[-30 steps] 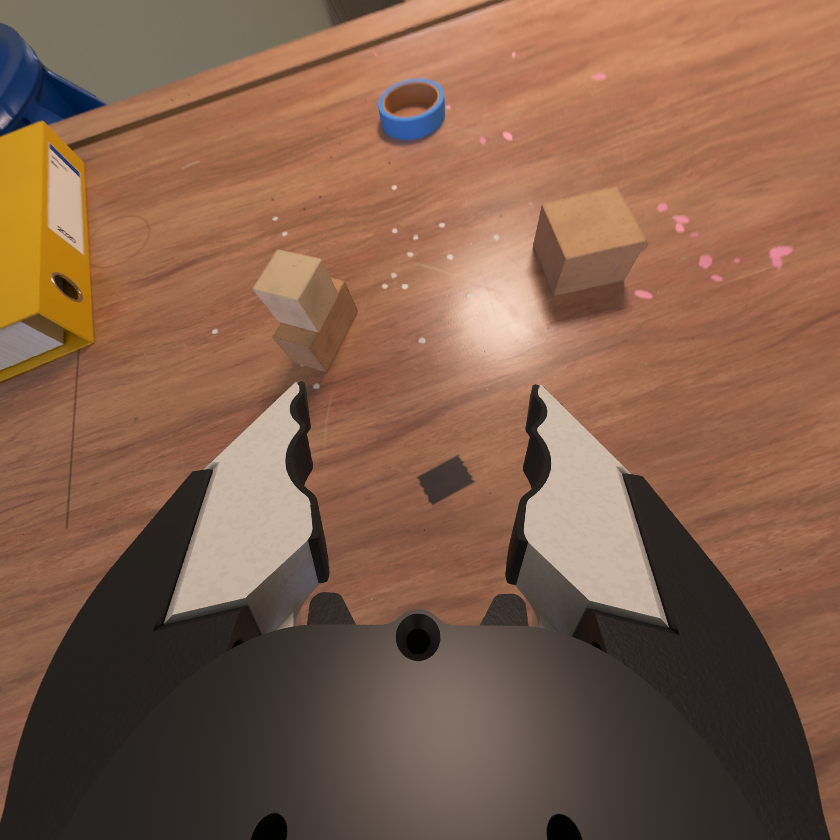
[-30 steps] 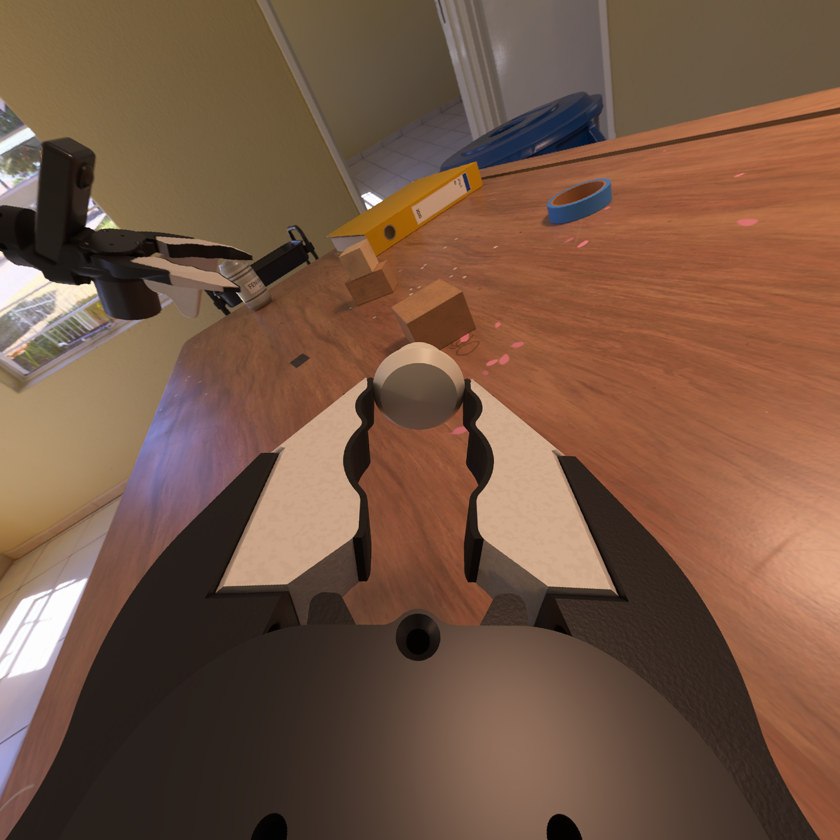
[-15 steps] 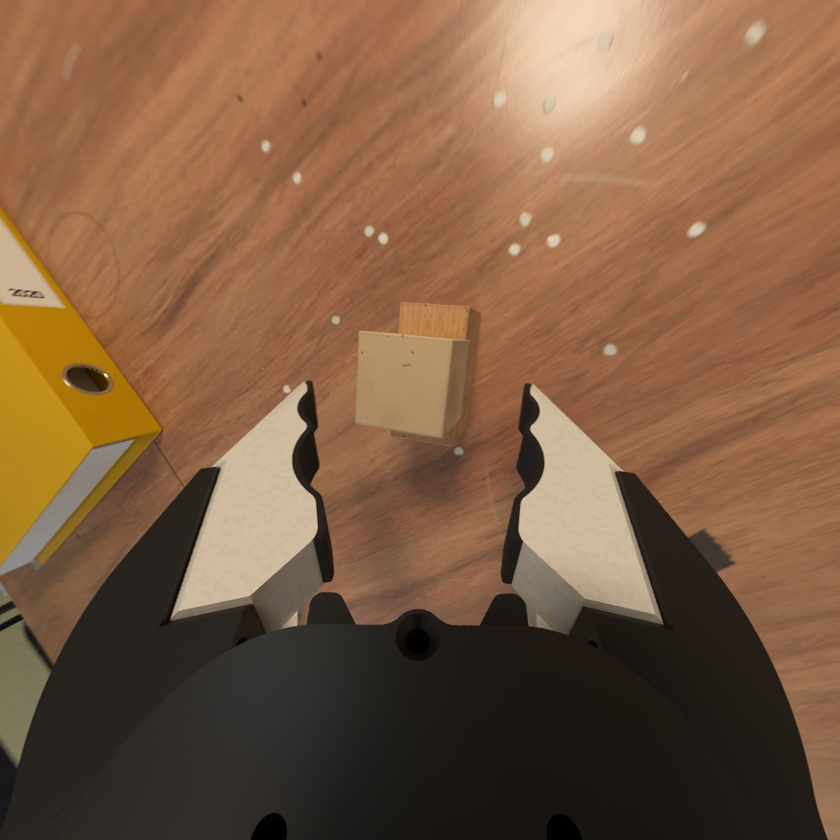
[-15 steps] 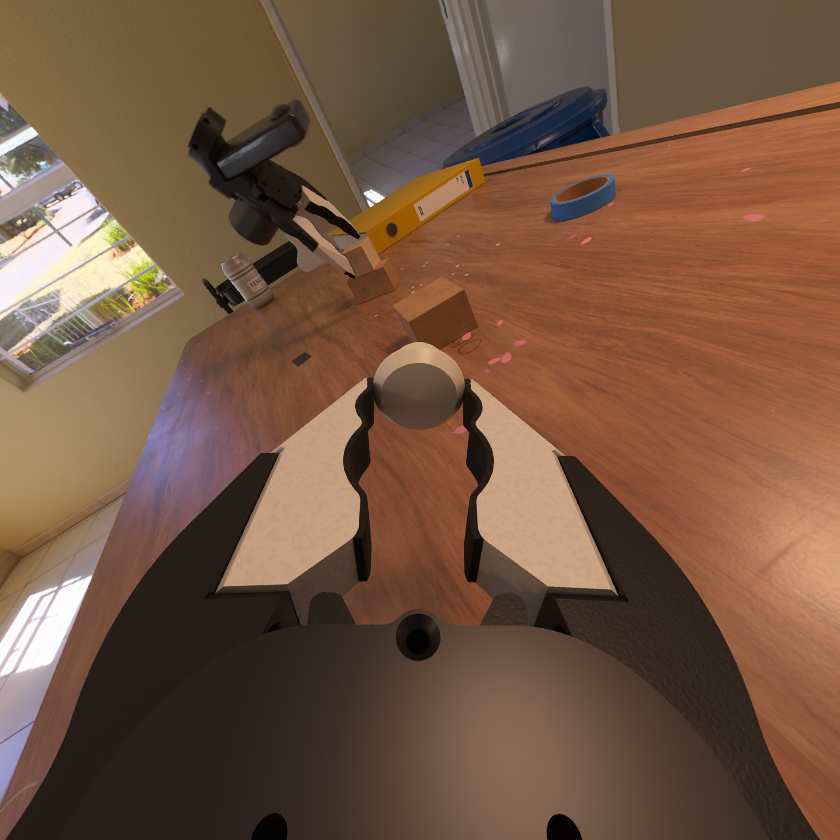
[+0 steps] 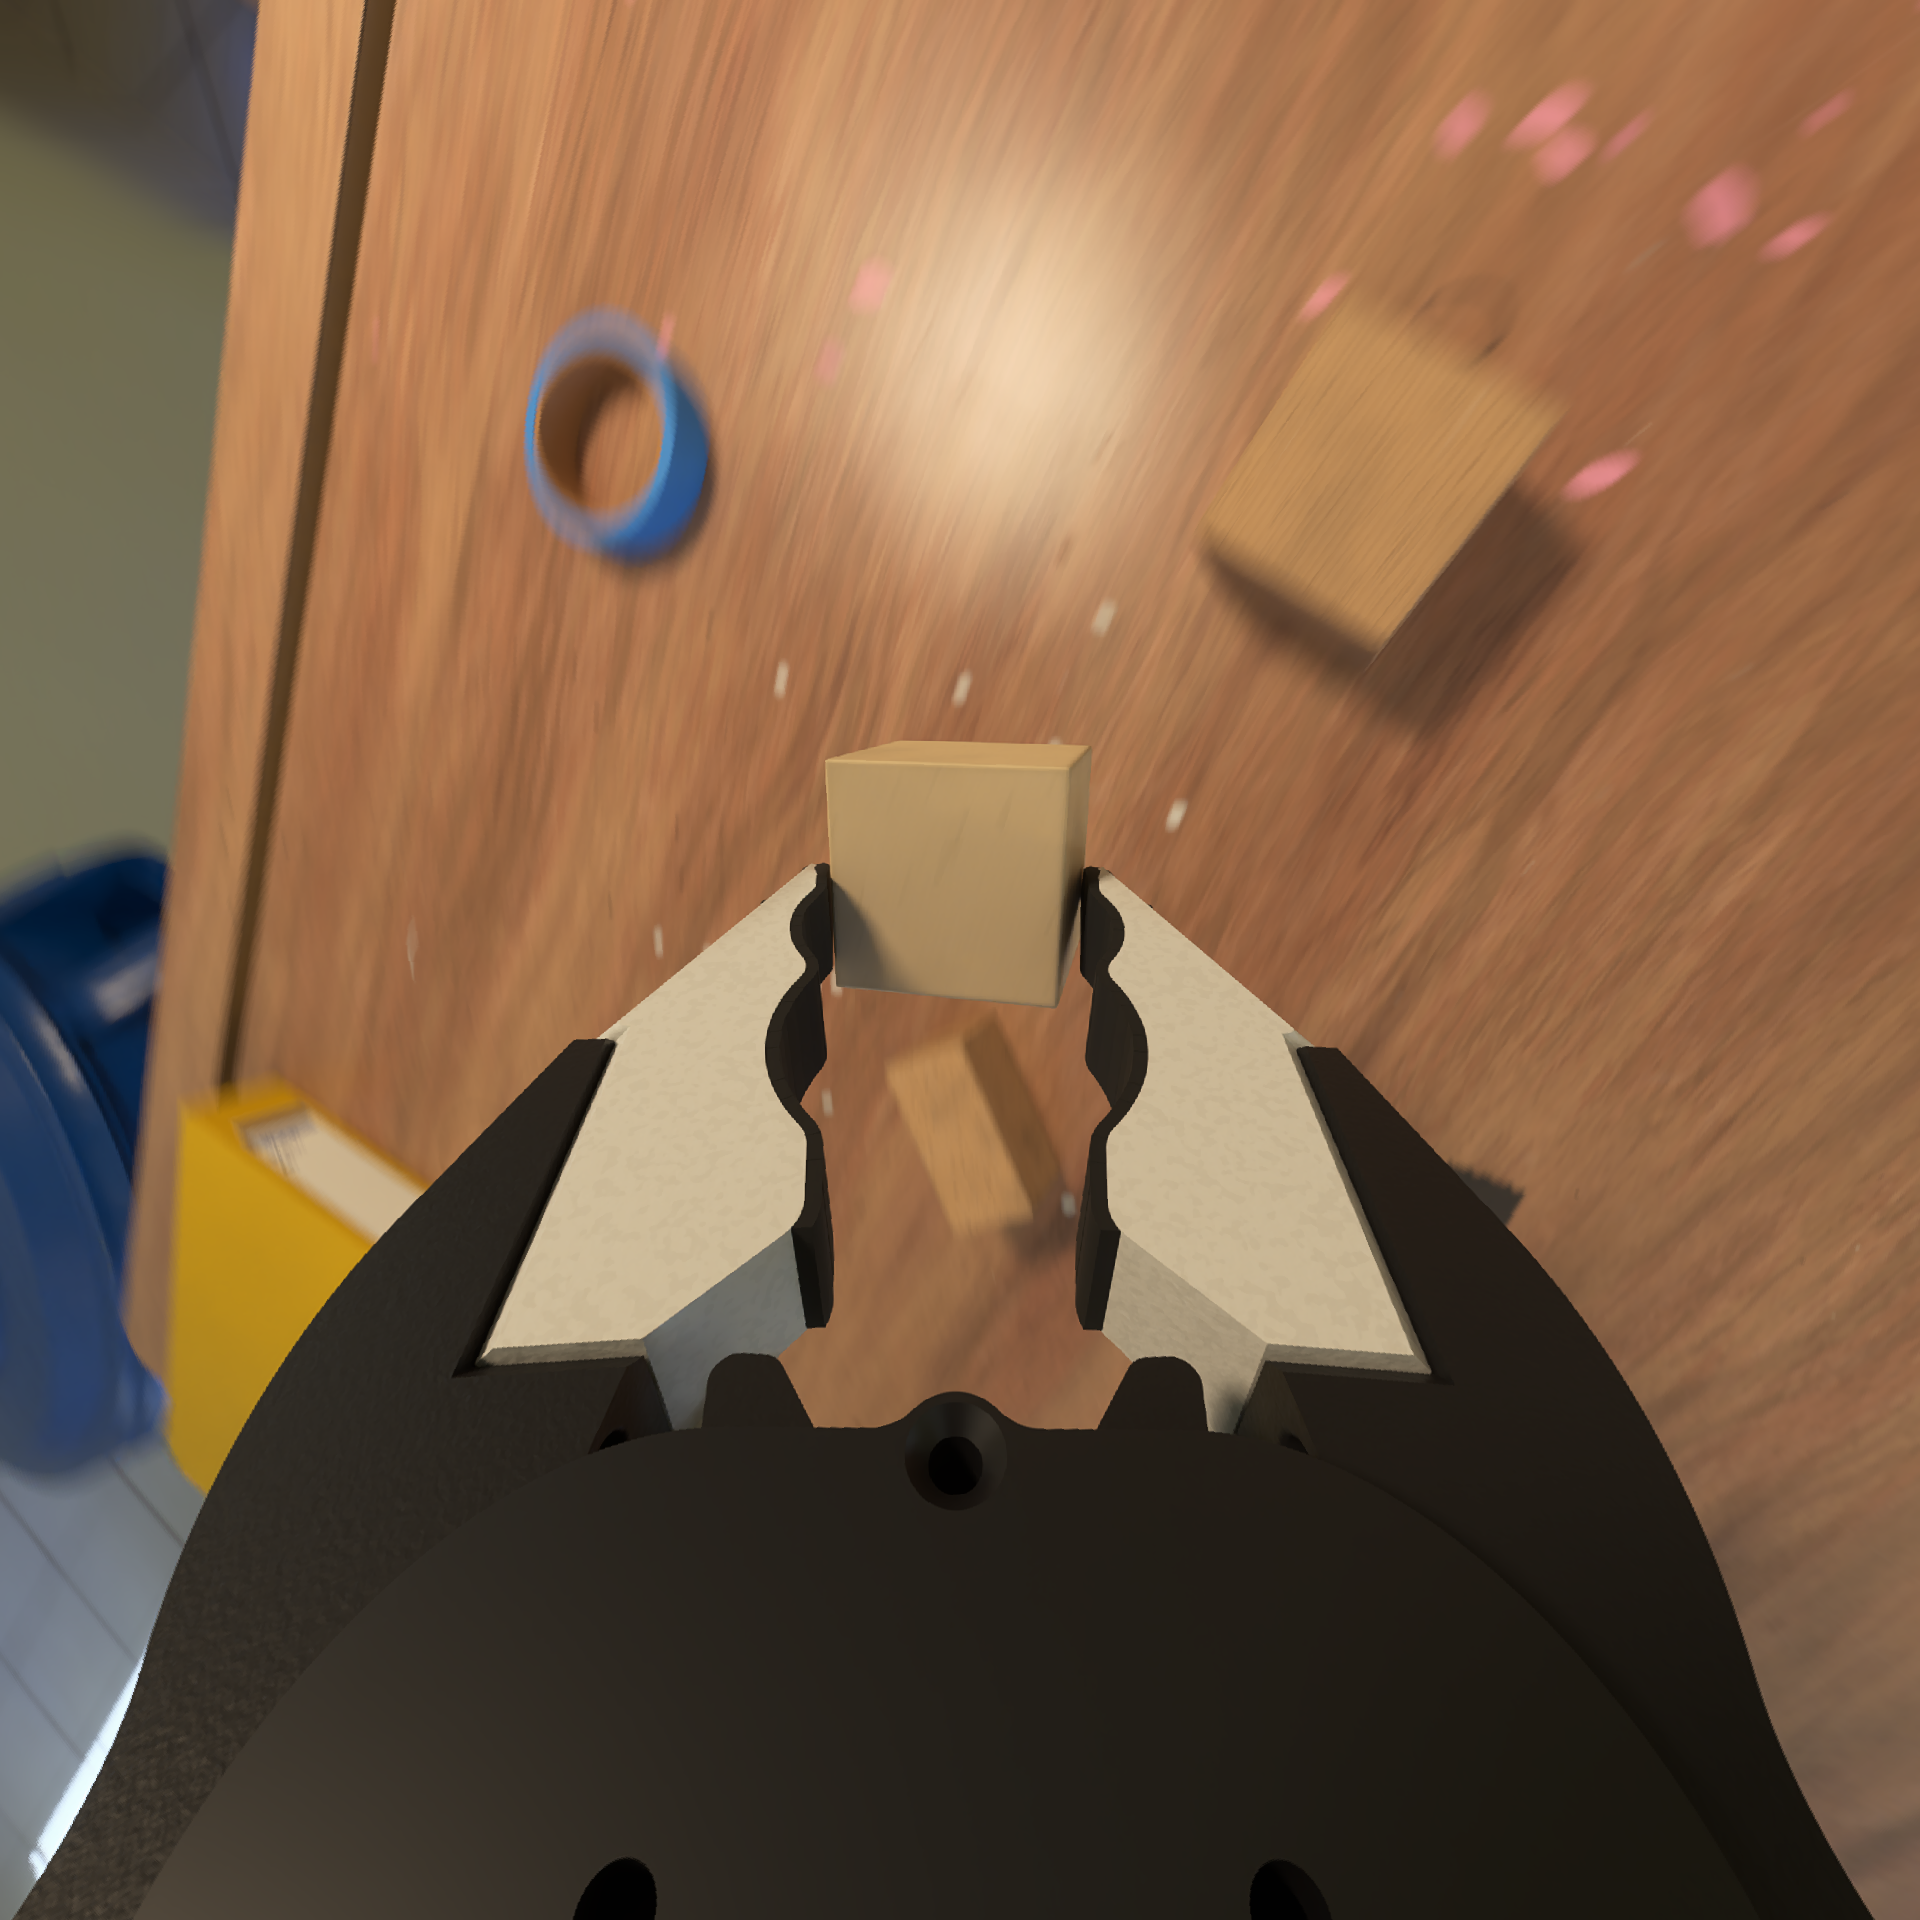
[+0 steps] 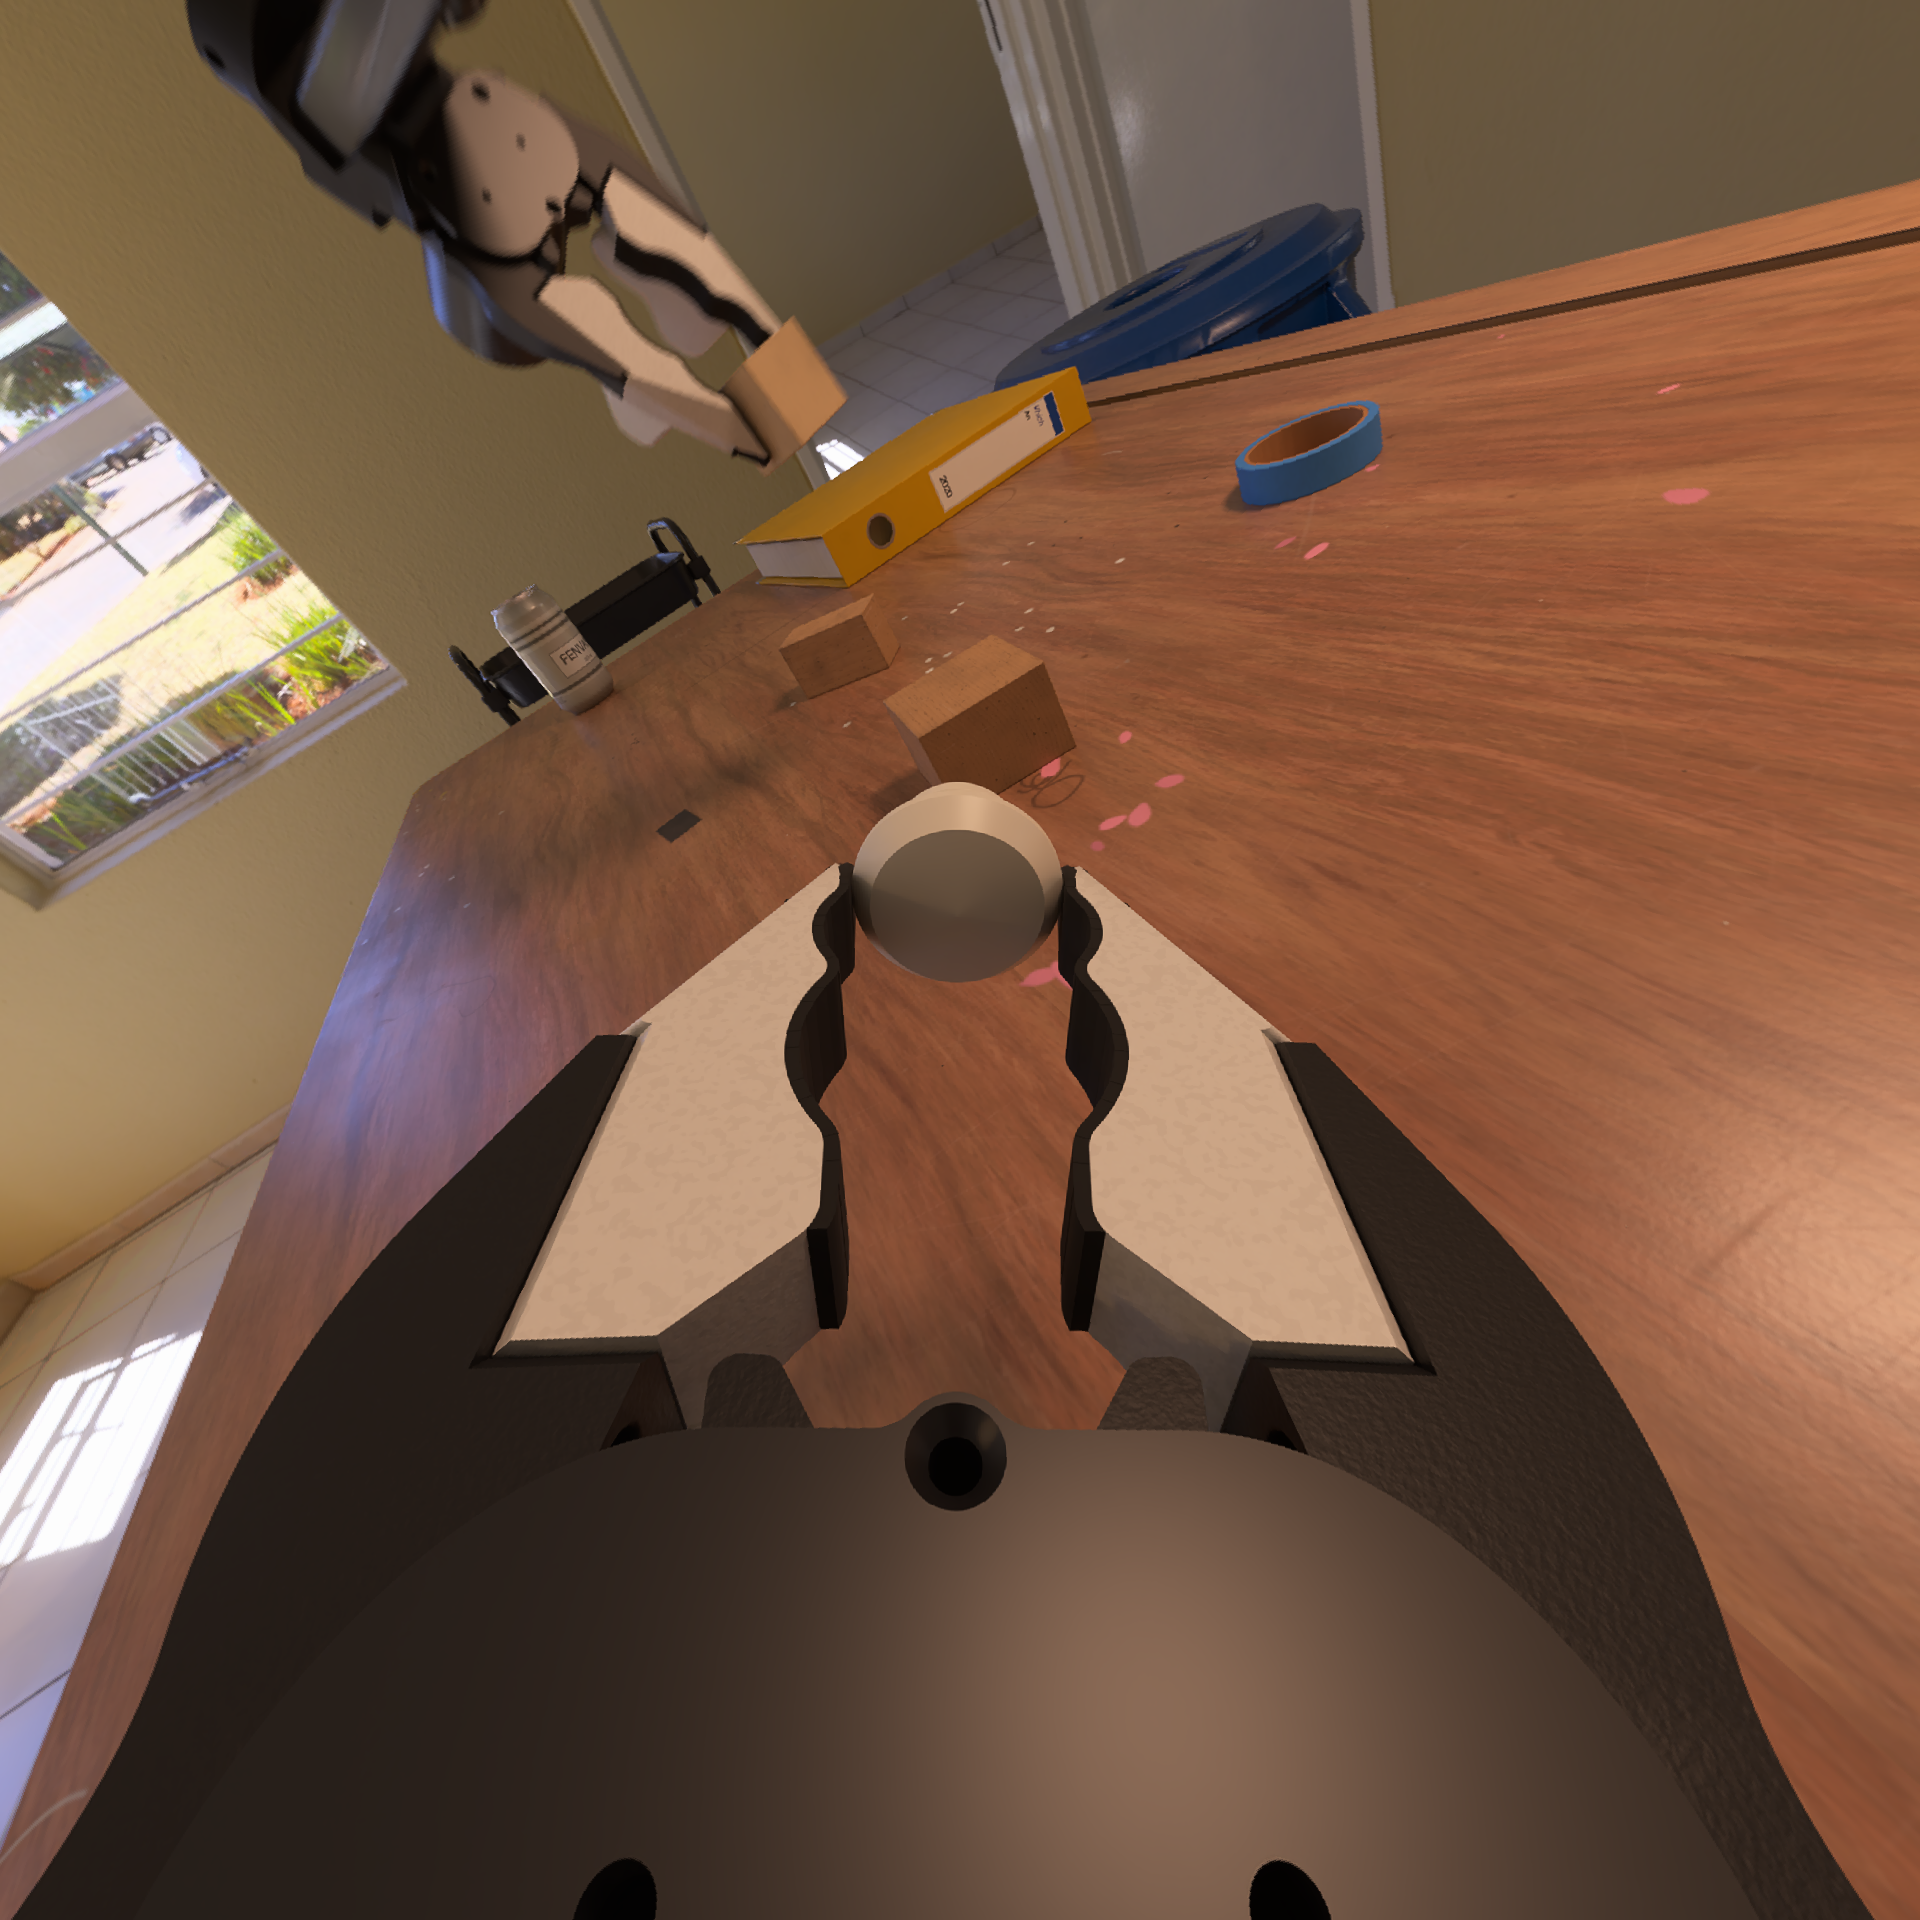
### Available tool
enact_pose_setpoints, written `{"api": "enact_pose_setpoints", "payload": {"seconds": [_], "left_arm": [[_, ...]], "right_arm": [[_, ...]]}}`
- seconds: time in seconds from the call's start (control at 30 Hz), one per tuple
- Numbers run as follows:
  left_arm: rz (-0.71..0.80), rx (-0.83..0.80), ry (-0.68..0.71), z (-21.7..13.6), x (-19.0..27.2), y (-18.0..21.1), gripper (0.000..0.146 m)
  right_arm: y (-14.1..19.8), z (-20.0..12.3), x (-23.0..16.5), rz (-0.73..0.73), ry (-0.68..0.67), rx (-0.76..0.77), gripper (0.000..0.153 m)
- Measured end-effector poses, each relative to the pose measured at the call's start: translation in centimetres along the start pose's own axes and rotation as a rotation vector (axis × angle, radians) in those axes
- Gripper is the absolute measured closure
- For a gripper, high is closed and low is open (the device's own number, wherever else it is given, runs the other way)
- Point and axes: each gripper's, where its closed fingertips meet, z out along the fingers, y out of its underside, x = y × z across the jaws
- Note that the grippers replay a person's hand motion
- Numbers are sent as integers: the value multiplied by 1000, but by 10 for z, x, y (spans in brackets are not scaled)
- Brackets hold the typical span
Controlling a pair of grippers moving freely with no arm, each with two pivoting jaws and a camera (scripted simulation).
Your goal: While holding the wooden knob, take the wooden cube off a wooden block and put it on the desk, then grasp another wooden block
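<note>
The left claw (image 5: 956, 883) is clenching the pale wooden cube (image 5: 956, 873) between its 2 fingertips and is holding it in the air, clear of the brown wooden tabletop (image 5: 1558, 1143). In the right wrist view, that left claw (image 6: 764, 410) is hanging high above the tabletop's far left corner with the cube (image 6: 795, 379) at its tips. The smaller brown wooden block (image 6: 836, 649) is lying bare on the tabletop near the yellow ring binder (image 6: 925, 478), which is sitting toward the far edge. The larger brown wooden block (image 6: 982, 712) is resting just beside the smaller one, nearer the middle. The right claw (image 6: 956, 899) is gripping the round grey-beige wooden knob (image 6: 956, 894) above the tabletop. A blue roll of tape (image 6: 1309, 452) is lying flat near the far edge.
</note>
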Motion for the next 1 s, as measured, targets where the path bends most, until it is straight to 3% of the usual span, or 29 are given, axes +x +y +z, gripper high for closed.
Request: {"api": "enact_pose_setpoints", "payload": {"seconds": [0.13, 0.3, 0.4, 0.53, 1.0], "left_arm": [[259, 63, 54, 29, 26, -91, 98], [409, -1, 205, 107, 44, -143, 98], [450, -28, 304, 146, 52, -149, 98], [476, -63, 331, 176, 53, -147, 98], [522, -77, 342, 190, 58, -135, 98]], "right_arm": [[1, 3, -3, -18, -9, -8, 114], [-1, -2, -3, -41, 1, 1, 114], [-1, -5, -1, -28, 6, 7, 114], [0, -8, -1, -12, 8, 11, 114], [0, -5, 0, -14, 2, -1, 114]]}}
